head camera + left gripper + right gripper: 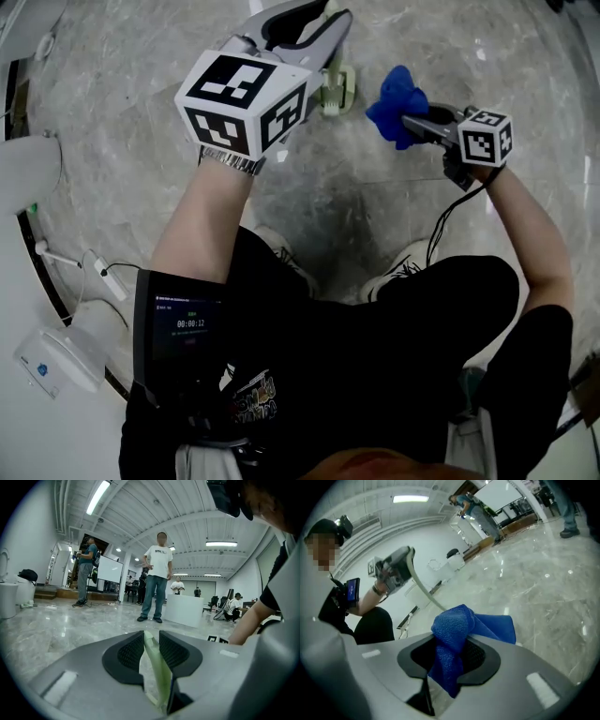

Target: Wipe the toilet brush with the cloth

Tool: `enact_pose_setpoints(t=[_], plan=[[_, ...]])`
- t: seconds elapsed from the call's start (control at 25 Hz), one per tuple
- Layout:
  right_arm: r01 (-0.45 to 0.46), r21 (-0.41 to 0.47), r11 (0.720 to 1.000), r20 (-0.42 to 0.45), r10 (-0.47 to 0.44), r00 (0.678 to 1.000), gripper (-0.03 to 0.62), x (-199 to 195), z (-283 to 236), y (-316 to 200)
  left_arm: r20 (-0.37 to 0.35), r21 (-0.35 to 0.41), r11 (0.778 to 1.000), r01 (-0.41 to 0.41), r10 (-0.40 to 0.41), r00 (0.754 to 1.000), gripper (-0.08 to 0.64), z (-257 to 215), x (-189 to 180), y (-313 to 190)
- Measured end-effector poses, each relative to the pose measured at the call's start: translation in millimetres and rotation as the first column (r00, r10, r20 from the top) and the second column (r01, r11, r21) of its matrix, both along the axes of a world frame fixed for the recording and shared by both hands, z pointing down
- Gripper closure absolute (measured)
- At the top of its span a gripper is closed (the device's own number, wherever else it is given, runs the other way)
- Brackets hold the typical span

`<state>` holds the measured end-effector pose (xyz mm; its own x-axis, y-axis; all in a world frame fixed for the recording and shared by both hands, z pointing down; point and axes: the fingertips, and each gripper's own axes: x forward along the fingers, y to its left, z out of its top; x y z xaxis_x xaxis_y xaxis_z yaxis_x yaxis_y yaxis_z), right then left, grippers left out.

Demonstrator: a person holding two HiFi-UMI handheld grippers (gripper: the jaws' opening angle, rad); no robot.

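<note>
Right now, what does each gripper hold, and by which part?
Left gripper: toilet brush, by its handle. Right gripper: cloth, by a bunched fold.

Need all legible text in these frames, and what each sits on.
"00:00:12": on the dark screen worn at the person's front.
Too small or blurred: the line at the top of that screen; the print on the black shirt; the blue mark on the white box at lower left; the chest print on the standing person's white T-shirt.
Marker cubes: square patterns only, no letters.
</note>
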<state>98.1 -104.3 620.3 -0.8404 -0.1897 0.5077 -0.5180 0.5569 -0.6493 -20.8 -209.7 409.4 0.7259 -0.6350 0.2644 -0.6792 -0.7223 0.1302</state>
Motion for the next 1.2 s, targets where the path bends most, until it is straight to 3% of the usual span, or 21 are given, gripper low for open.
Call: enact_pose_setpoints(t=[0.2, 0.32, 0.44, 0.8, 0.96, 1.2], plan=[[0.017, -0.155, 0.988, -0.076, -0.029, 0.997, 0.468, -73, 58, 40, 0.003, -0.004, 1.000, 0.003, -0.003, 1.000, 0.443, -2, 2, -2], [-0.005, -0.138, 0.990, -0.074, -0.005, 0.997, 0.468, -128, 71, 37, 0.012, -0.004, 1.000, 0.005, -0.005, 1.000, 0.443, -1, 2, -2], [-0.051, -0.120, 0.991, -0.053, 0.045, 0.998, 0.468, -156, 71, 18, 0.015, -0.003, 1.000, 0.008, -0.008, 1.000, 0.443, -1, 1, -2], [-0.065, -0.109, 0.992, 0.087, 0.075, 0.993, 0.468, -131, 2, 4, -0.048, 0.036, 0.999, -0.034, 0.036, 0.998, 0.438, -5, 3, 6], [-0.006, -0.111, 0.994, 0.159, 0.023, 0.987, 0.468, -116, -19, 17, -0.010, 0.057, 0.994, -0.098, 0.099, 0.995, 0.353, 2, 16, 18], [0.140, -0.124, 0.982, 0.161, -0.119, 0.980, 0.468, -112, -15, 56, 0.074, 0.027, 0.996, -0.081, 0.079, 0.994, 0.448, 26, 6, 19]])
